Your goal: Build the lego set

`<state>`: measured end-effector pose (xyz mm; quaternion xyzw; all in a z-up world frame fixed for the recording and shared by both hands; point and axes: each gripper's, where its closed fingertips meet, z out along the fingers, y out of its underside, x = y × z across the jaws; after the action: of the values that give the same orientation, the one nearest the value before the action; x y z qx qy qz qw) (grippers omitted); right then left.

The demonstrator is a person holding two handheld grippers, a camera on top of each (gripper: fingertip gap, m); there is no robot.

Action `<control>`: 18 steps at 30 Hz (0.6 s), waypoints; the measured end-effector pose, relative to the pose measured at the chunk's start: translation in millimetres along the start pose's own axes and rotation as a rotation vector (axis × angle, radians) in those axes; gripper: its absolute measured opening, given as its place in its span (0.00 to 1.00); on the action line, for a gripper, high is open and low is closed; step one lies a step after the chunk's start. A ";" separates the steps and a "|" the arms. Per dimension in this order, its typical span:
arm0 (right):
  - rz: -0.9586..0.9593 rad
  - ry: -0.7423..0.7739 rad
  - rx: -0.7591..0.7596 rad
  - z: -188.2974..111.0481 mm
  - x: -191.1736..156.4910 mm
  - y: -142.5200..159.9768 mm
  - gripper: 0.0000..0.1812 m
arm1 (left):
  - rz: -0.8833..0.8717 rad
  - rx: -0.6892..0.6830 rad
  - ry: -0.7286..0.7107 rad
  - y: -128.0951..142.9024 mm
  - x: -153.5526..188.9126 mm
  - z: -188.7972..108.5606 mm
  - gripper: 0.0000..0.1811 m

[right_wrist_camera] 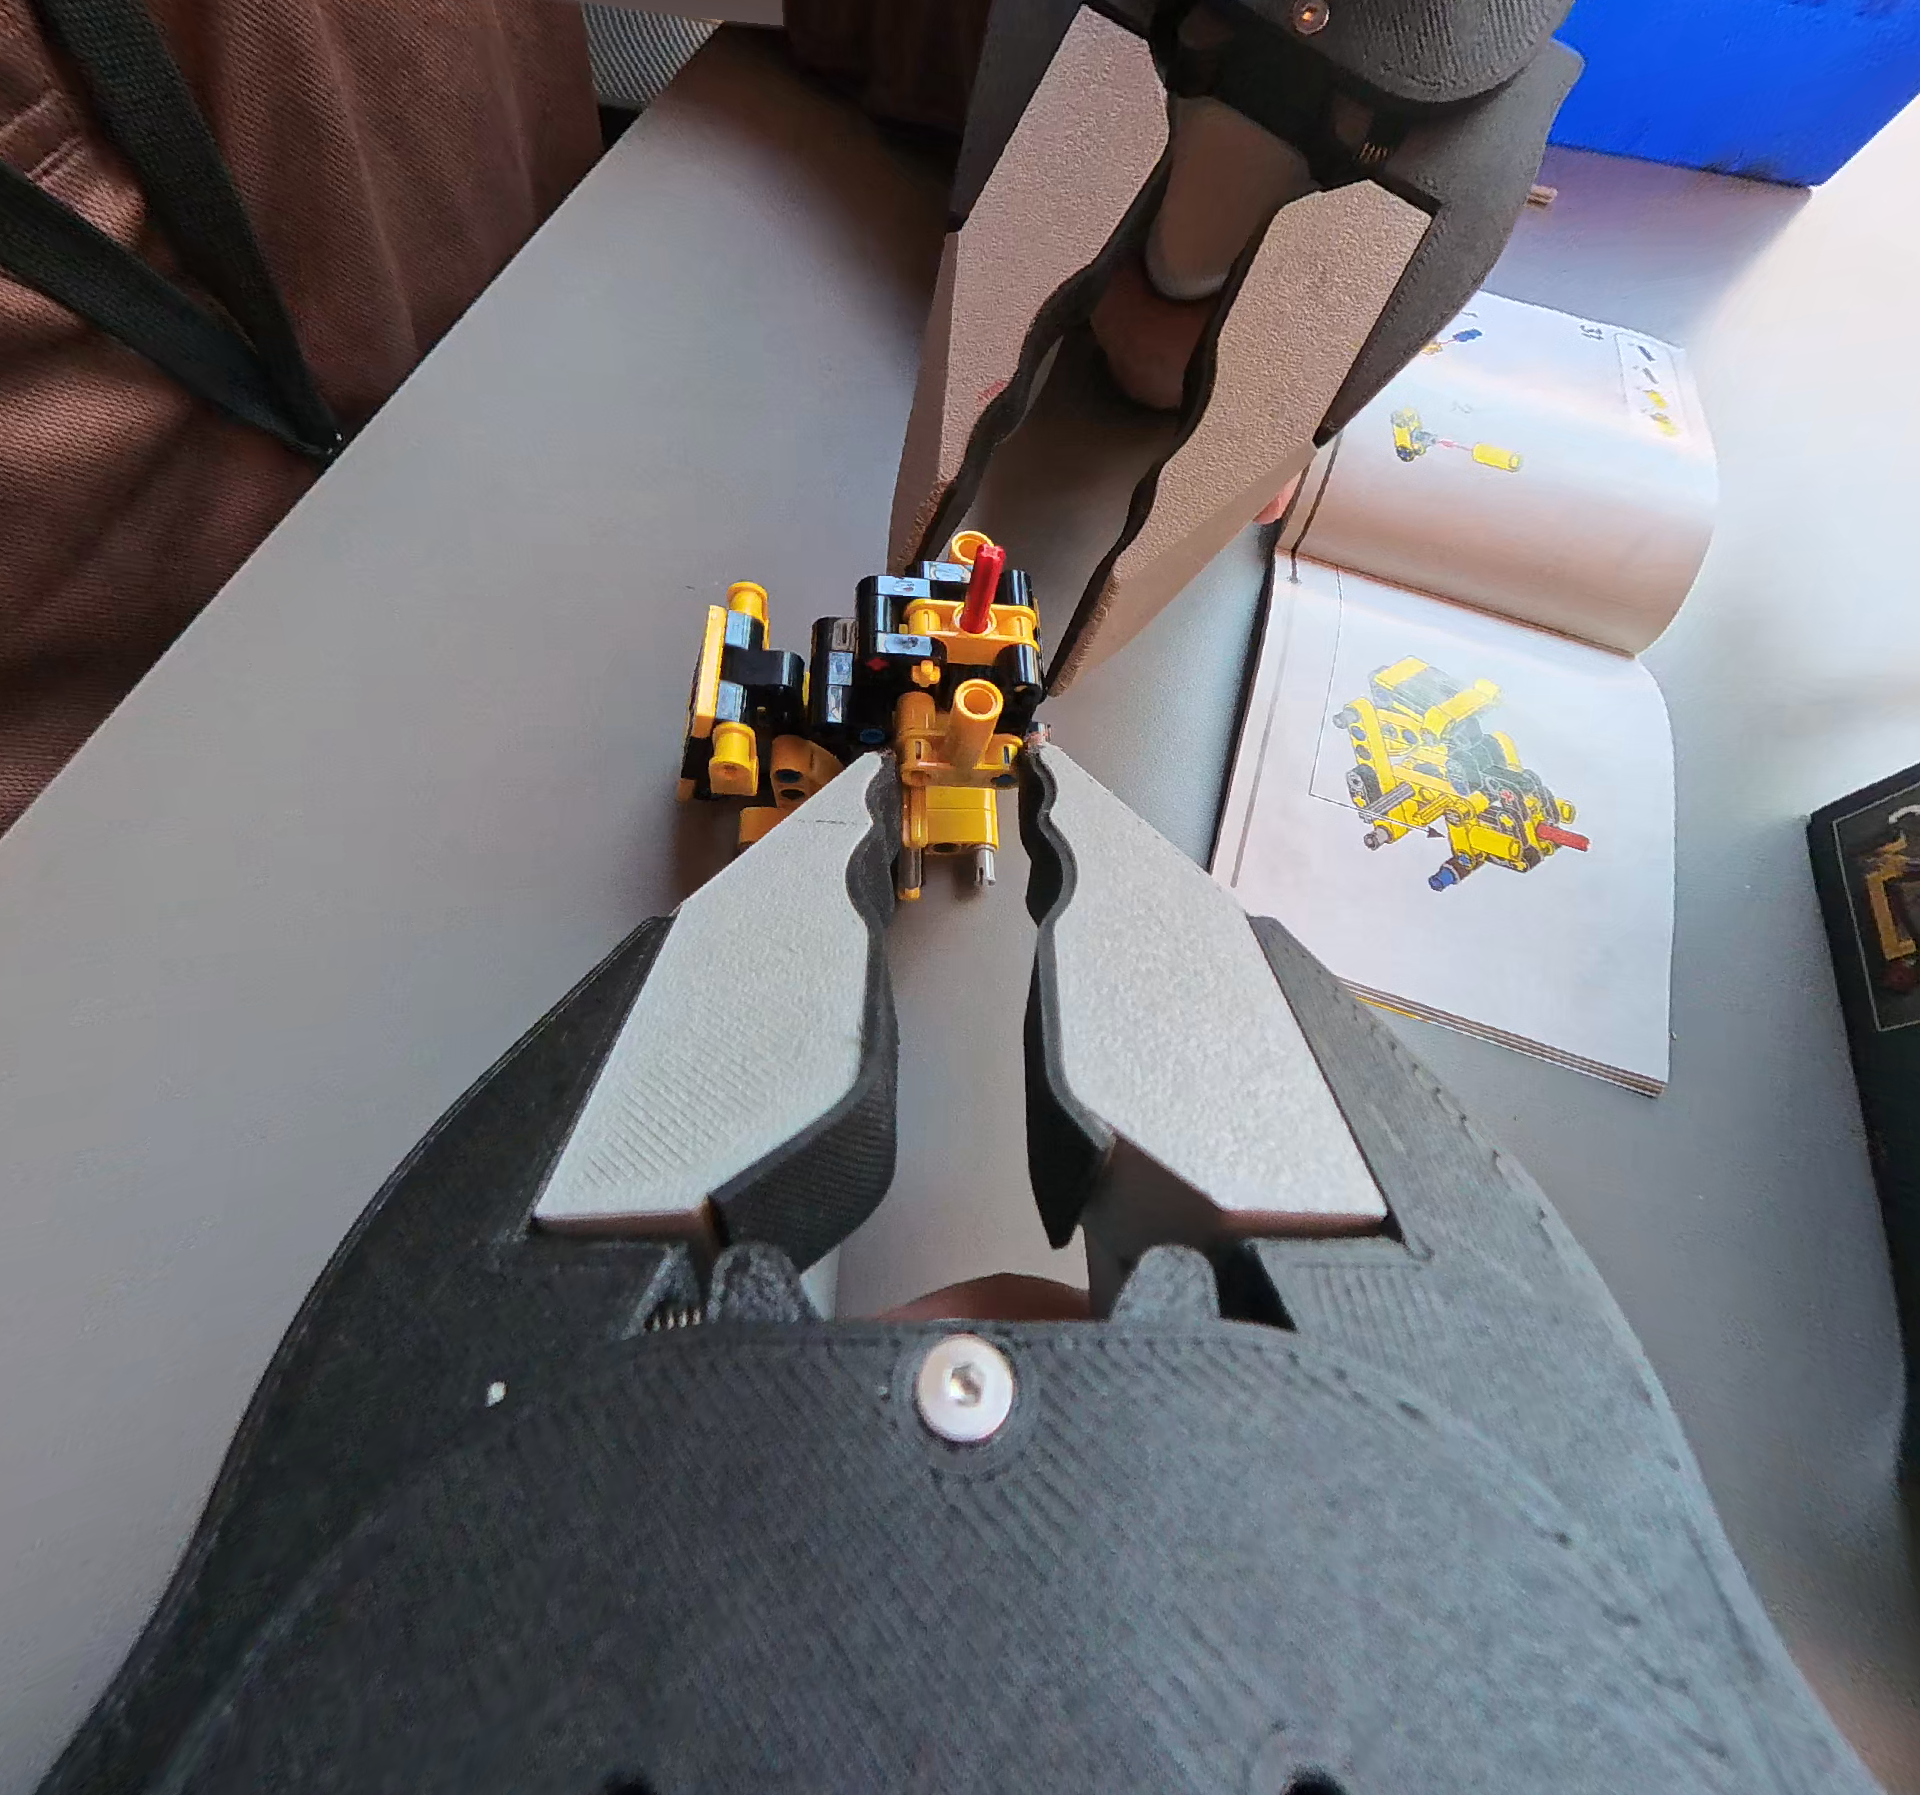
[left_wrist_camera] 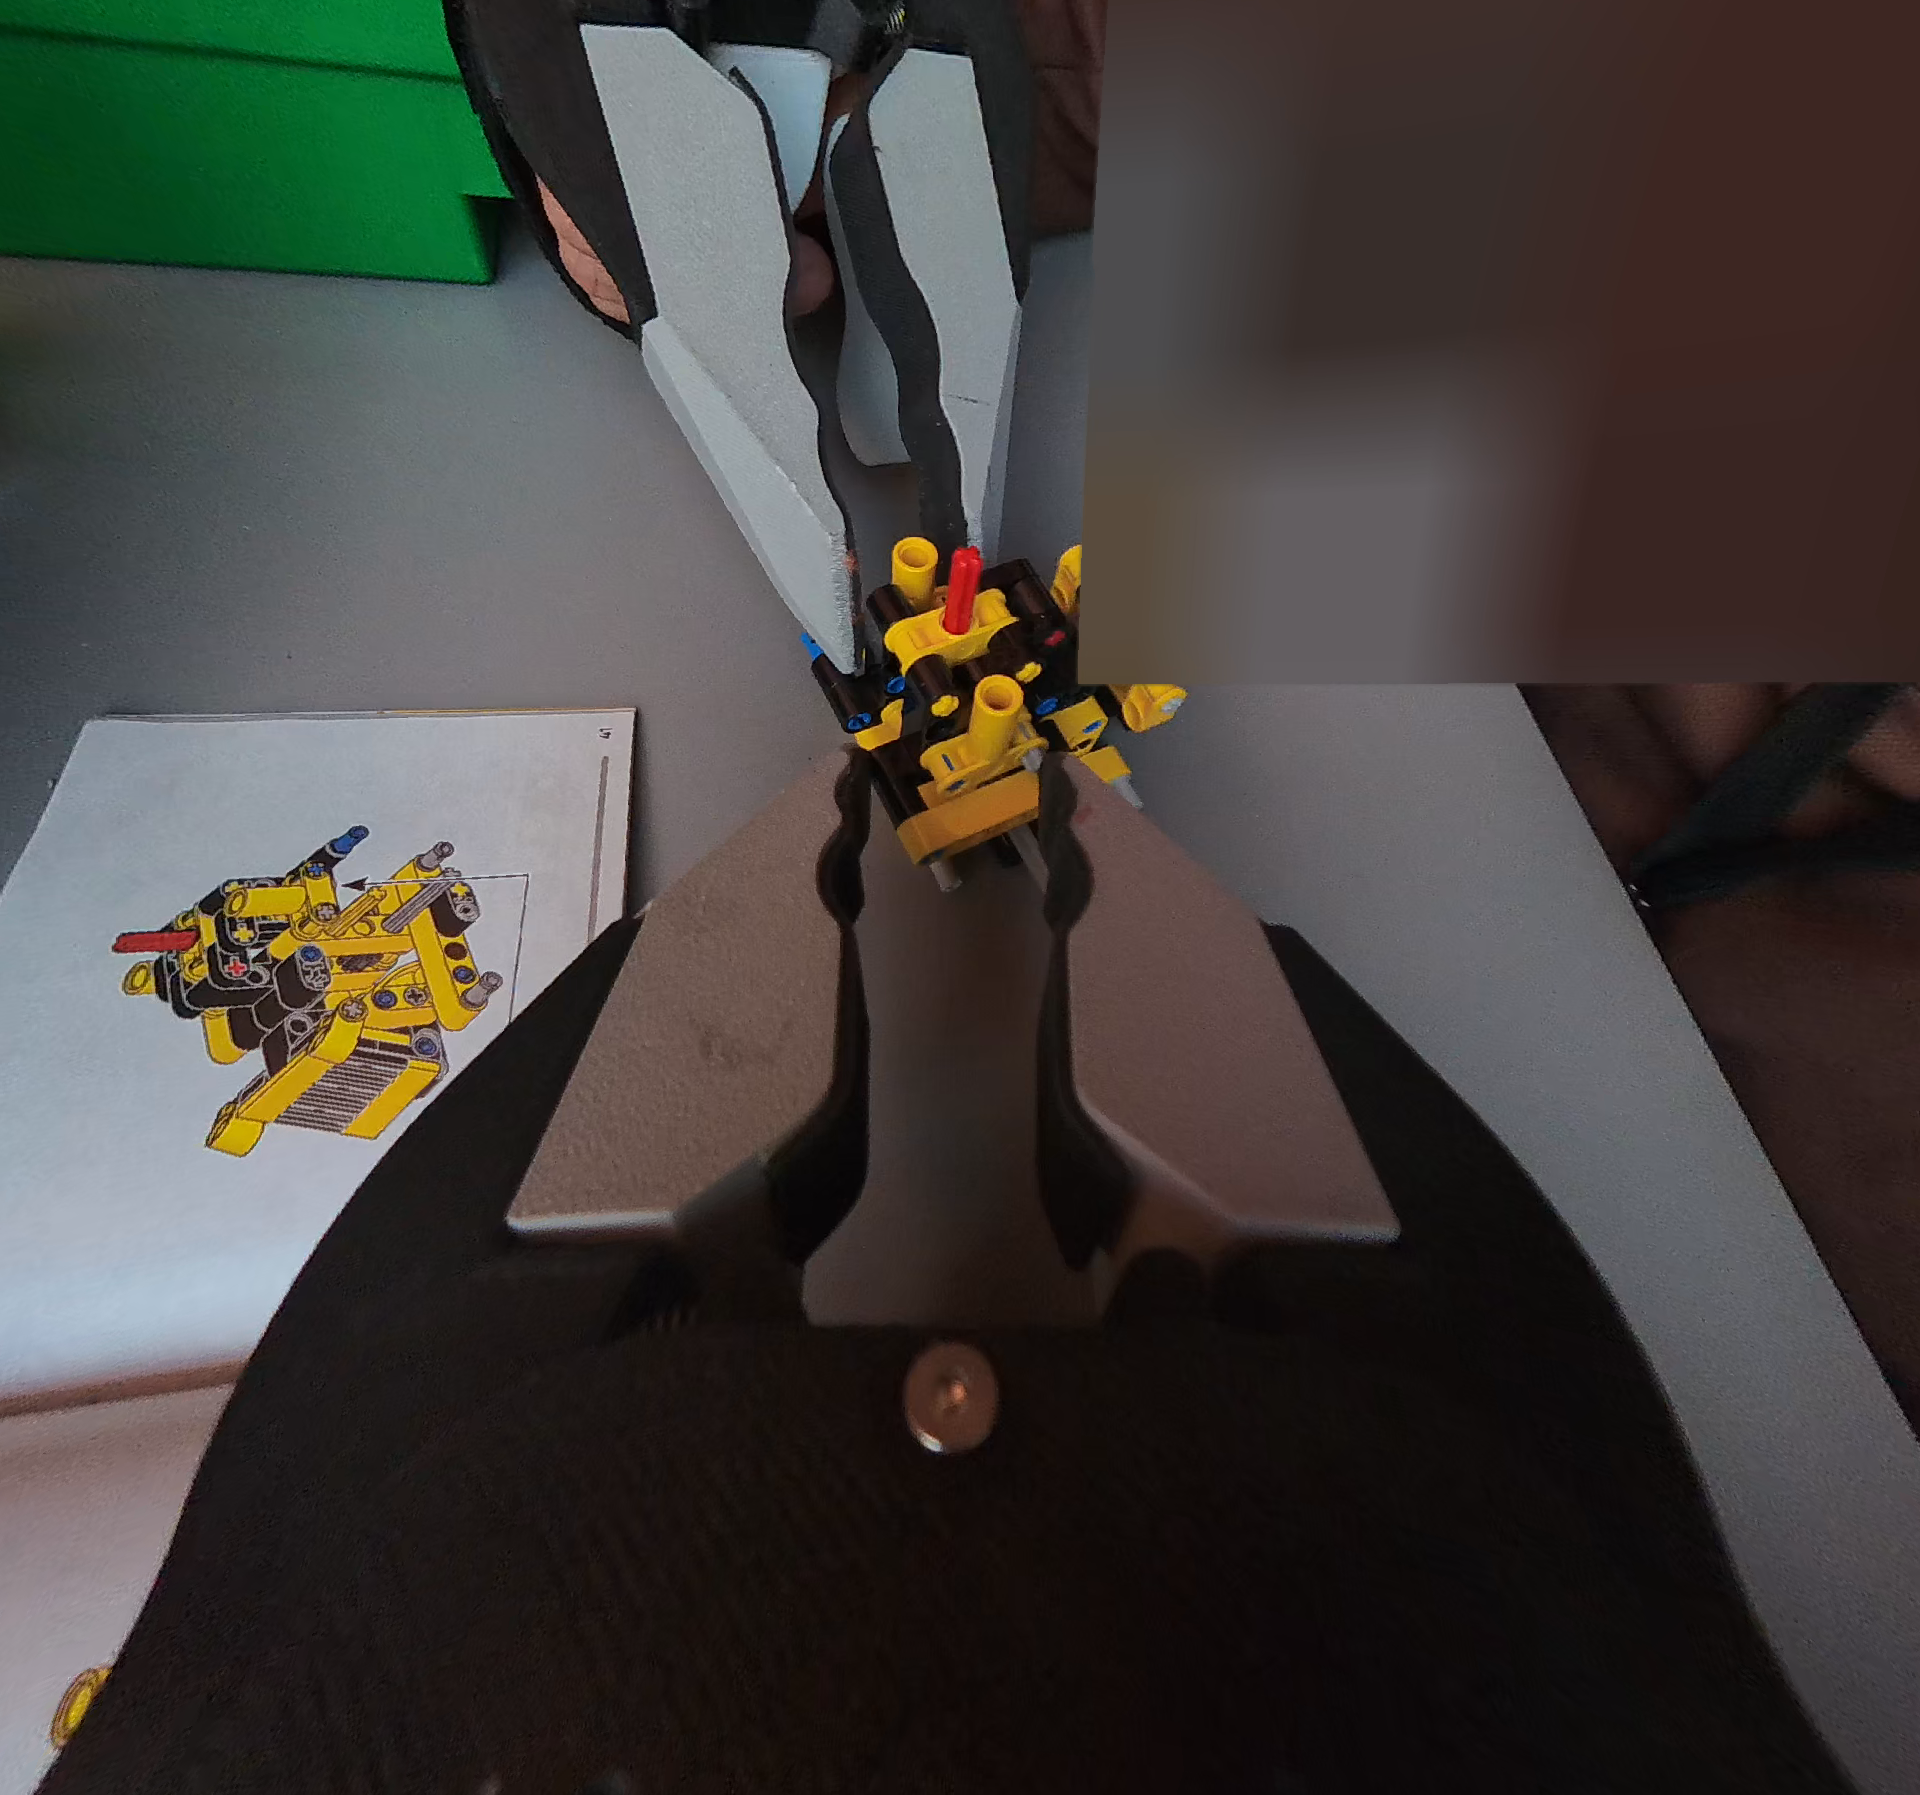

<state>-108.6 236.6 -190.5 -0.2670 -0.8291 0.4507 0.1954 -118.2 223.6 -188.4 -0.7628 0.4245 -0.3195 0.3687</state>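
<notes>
Left wrist view shows the yellow-and-black lego model [left_wrist_camera: 961,706] on the grey tabletop [left_wrist_camera: 312,519], its long axis running between both tools, red axle [left_wrist_camera: 961,587] pointing up; left tool [left_wrist_camera: 951,779] and right tool [left_wrist_camera: 914,592] each clamp opposite ends.

Grey table [right_wrist_camera: 520,519] with yellow-black lego model [right_wrist_camera: 883,696], open instruction booklet [right_wrist_camera: 1455,914], green box [left_wrist_camera: 229,83].

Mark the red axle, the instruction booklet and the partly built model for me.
red axle [right_wrist_camera: 981,588]: right wrist view, mid shaft.
instruction booklet [right_wrist_camera: 1455,935]: right wrist view, bare lower part of the open page.
partly built model [left_wrist_camera: 971,815]: left wrist view, yellow front block.
</notes>
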 end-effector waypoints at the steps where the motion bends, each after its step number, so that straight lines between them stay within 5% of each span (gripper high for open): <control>1: 0.000 0.000 0.001 0.0 0.0 -0.1 0.11 | 0.000 0.000 0.002 0.0 0.0 0.0 0.16; 18: -0.010 -0.029 0.011 2.4 -5.1 -2.8 0.11 | 0.016 0.003 0.083 1.7 6.1 -4.7 0.15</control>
<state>-106.8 230.7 -189.8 -0.2552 -0.8307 0.4581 0.1868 -120.0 216.2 -186.3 -0.7448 0.4451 -0.3483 0.3546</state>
